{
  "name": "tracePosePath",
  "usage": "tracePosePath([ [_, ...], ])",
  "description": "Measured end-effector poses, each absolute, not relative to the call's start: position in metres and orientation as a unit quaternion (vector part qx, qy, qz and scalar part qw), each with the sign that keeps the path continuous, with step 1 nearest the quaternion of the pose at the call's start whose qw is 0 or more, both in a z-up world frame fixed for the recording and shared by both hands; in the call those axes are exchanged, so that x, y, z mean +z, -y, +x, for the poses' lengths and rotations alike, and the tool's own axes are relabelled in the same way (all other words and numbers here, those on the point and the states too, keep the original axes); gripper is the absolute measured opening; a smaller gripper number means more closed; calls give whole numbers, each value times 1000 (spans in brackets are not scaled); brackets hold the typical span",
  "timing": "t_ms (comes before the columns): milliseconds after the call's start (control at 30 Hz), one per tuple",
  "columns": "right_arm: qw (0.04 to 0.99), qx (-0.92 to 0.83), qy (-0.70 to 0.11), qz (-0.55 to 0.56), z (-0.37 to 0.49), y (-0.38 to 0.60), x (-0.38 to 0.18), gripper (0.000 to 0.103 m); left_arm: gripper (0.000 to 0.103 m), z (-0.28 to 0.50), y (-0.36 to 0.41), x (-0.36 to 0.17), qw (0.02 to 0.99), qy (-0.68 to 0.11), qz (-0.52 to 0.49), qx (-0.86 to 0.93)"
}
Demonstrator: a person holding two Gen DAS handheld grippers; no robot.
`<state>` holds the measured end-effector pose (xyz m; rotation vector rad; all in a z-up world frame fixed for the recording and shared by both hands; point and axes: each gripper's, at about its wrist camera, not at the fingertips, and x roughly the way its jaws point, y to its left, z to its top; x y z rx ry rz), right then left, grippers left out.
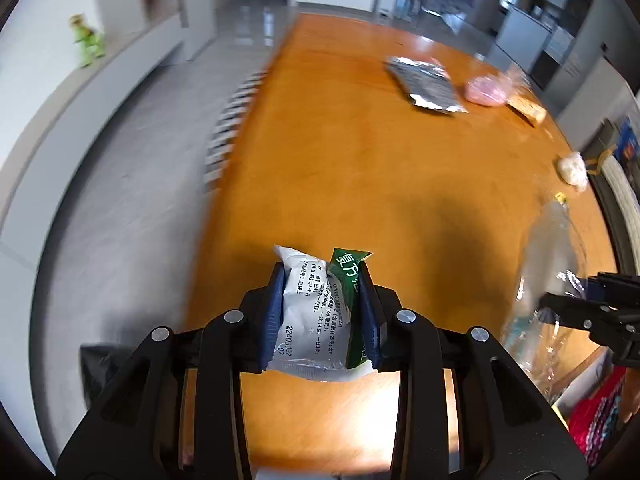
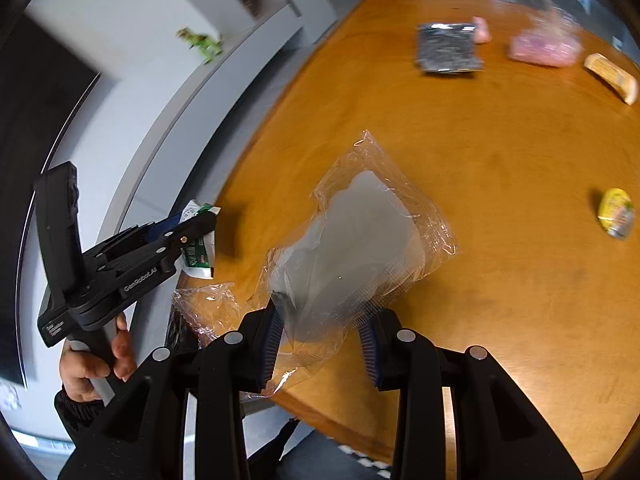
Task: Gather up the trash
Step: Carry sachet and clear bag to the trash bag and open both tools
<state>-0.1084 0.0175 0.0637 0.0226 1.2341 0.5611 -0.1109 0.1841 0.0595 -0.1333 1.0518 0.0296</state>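
The left gripper (image 1: 325, 312) has its blue pads (image 1: 274, 312) closed onto a white-and-green medicine sachet (image 1: 316, 312), which sits upright between the fingers above the near edge of the wooden table (image 1: 340, 160). The sachet looks light, thin and crinkly; pinched across its middle, it should hold without slipping.

The right gripper (image 2: 320, 344) pinches the lower end of a clear plastic wrapper (image 2: 360, 236); most of the film fans out beyond the fingertips, with a pale grey patch that I cannot identify showing inside it. Such film is probably almost weightless, floppy and slick, so a grip on a gathered fold seems safest.

Far ahead of the fingers lie a dark foil packet (image 2: 446, 48), a pink bag (image 2: 546, 46) and a tan snack bar (image 2: 612, 76); a yellow-lidded cup (image 2: 616, 212) lies right of the fingers. No bin is clearly visible.
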Motion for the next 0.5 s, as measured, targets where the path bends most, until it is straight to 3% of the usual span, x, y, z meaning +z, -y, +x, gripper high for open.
tracePosePath([
  [500, 695, 401, -588, -103, -207, -191, 17, 37, 34, -305, -325, 39, 842, -475, -155, 205],
])
